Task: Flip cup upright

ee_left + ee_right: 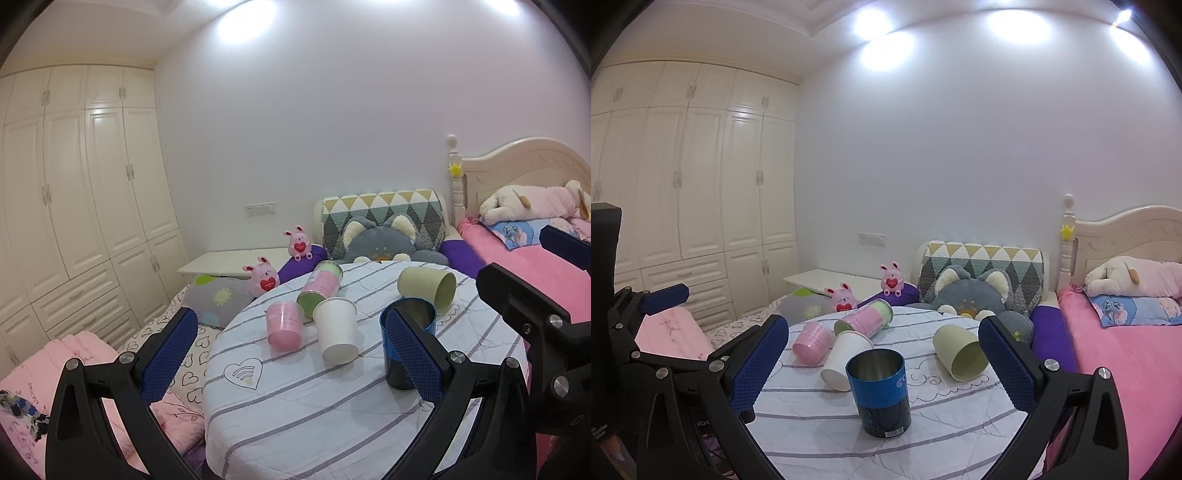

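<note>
Several cups lie on a round table with a striped cloth [295, 406] [945, 435]. A blue and black metal cup [880, 392] [406, 343] stands upright, mouth up. A white paper cup [337, 334] [846, 354], a pink cup [285, 324] [812, 341], a pink and green can [320, 287] [865, 319] and a pale green cup [428, 286] [959, 350] lie on their sides. My left gripper [291, 354] is open and empty, above the near table. My right gripper [882, 369] is open and empty, with the blue cup between its fingers' line of sight.
A bed with pink cover [1126, 369] lies to the right, with plush toys. A grey cat cushion [975, 295] and pink bunny toys [842, 297] sit behind the table. White wardrobes [74, 203] fill the left wall. The other gripper shows in each view [535, 306] [650, 302].
</note>
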Demonstrator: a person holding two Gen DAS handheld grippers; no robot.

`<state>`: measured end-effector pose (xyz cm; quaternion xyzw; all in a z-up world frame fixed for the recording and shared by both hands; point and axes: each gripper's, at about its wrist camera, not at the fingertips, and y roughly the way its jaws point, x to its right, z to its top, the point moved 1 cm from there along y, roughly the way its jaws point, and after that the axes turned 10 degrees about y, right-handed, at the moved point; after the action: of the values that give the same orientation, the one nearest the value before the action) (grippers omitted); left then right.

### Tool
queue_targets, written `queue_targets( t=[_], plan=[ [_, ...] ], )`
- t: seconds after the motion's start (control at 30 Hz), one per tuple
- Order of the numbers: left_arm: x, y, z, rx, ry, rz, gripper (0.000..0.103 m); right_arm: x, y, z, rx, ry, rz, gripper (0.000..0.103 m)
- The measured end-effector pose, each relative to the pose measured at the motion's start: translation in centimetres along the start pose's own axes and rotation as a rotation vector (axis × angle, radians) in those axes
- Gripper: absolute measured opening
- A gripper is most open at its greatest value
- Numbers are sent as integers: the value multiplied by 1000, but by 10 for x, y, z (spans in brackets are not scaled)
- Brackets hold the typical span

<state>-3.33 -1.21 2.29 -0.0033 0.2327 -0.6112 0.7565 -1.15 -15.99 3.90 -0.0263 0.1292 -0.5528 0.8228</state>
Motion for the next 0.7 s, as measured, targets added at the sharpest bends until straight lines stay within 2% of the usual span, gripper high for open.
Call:
queue_targets(
  t=[0.7],
  plan=[
    [11,-1,-1,-7,3,-13,103,14,-3,-3,-13,21,-14,103]
  ],
)
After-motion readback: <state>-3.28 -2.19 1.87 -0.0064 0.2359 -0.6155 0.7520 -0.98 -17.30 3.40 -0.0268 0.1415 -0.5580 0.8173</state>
